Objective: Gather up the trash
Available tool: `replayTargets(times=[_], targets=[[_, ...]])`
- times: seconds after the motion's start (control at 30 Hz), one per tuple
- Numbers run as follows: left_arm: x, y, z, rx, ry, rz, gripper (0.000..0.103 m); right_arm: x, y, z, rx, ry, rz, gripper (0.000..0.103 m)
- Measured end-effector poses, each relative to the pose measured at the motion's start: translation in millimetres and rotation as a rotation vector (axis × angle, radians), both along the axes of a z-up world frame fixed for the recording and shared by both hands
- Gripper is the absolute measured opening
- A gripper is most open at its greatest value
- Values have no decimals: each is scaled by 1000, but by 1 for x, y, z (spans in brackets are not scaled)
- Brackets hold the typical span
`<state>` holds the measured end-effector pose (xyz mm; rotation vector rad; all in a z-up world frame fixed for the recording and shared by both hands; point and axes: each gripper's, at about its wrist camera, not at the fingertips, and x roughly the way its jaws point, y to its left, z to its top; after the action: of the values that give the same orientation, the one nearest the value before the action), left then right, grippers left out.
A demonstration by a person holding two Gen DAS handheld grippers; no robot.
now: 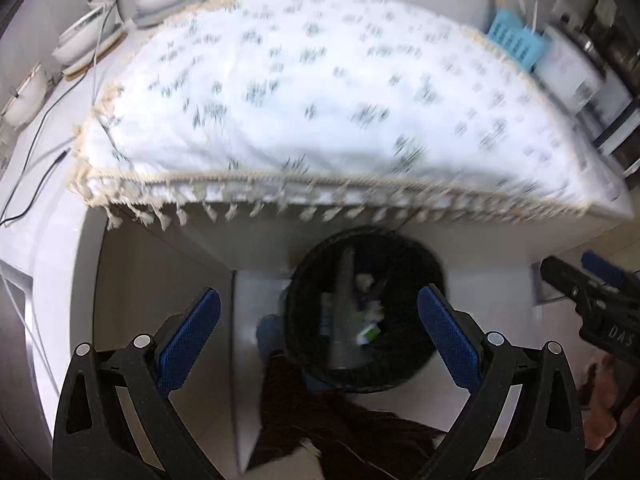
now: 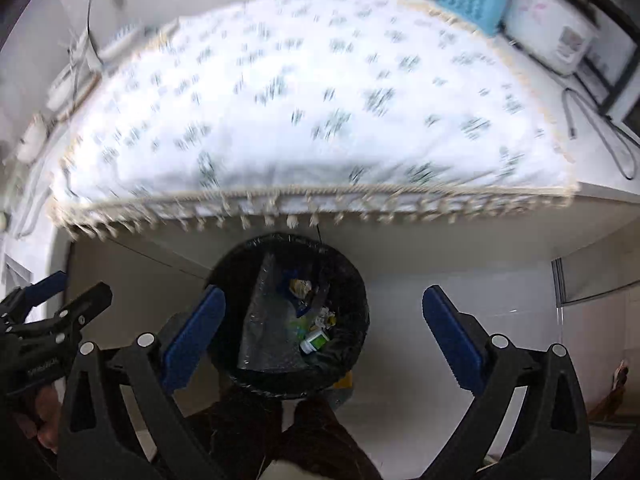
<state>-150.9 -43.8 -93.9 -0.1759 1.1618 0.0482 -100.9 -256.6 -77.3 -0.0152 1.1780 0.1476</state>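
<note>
Down on the floor stands a round black trash bin with a black bag in it, just in front of the near edge of the tabletop. Inside the bin lies the trash: a small green and white container, some crumpled paper bits, and a big piece of clear plastic.

Both grippers hang above the bin and point down at it. The left gripper has its blue pads wide apart, and nothing is between them. The right gripper is wide apart too, and it holds nothing.

A white cloth with little green marks and a tassel fringe covers the tabletop. On the far left of it sit some bowls. On the far right are a blue basket and a white rice cooker. The pictures are a bit blurry.
</note>
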Motion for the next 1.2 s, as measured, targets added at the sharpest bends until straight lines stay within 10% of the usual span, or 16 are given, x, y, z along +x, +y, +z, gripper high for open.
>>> replayTargets(times=[0.43, 1.2], targets=[[-17, -4, 64, 13, 7, -4, 97, -33, -22, 77, -6, -22, -32, 95], [-14, -14, 67, 14, 14, -50, 97, -30, -11, 72, -35, 2, -3, 95]])
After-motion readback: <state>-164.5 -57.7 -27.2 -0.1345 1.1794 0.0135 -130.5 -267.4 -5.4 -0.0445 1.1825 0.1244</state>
